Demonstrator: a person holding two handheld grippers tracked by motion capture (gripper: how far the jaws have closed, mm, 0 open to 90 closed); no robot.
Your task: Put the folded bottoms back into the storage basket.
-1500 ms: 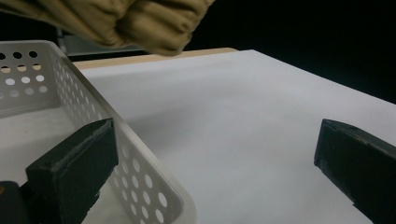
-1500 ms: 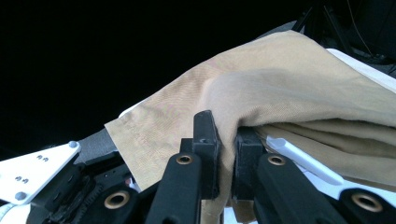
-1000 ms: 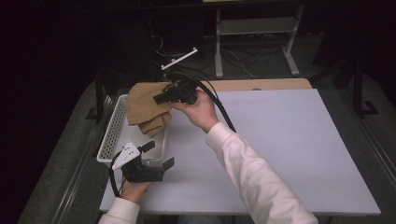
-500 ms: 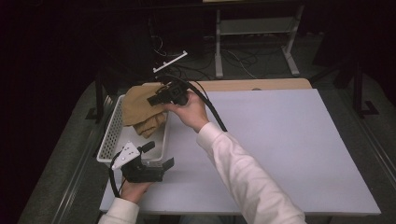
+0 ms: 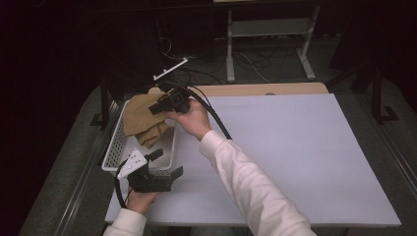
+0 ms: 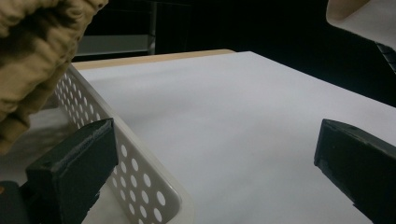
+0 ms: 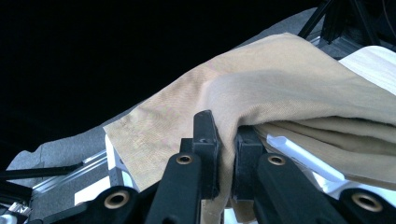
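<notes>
**Tan cloth pinched over the basket, ready to be laid in**

High view: the right gripper [image 5: 158, 106] holds a tan cloth [image 5: 140, 118] that hangs over the far end of a white basket [image 5: 114, 147] with holed walls, standing at the left edge of the white surface [image 5: 295, 147]. Most of the cloth droops into the basket, while part of it lies over the far rim. As I judge it, the step is to settle the cloth fully inside. To do that well, bring the bunched part down over the middle of the basket and let go only when no fold hangs on the rim. The left gripper [image 5: 167, 172] sits near the front end of the basket, close enough to steady it if the cloth drags. The right gripper's cable [image 5: 216, 118] loops over the surface and should be kept off the basket.

Left gripper view: the jaws stand wide apart with nothing between them. The basket's wall [image 6: 140, 177] runs just beside the left jaw, and the cloth [image 6: 32, 60] hangs above it at the upper left. The surface [image 6: 224, 121] ahead is bare.

Right gripper view: the jaws are closed tight on a fold of the cloth [image 7: 280, 88], which drapes away to the right over the basket's rim [image 7: 299, 149]. That rim lies directly under the fold and is the likeliest snag.
</notes>
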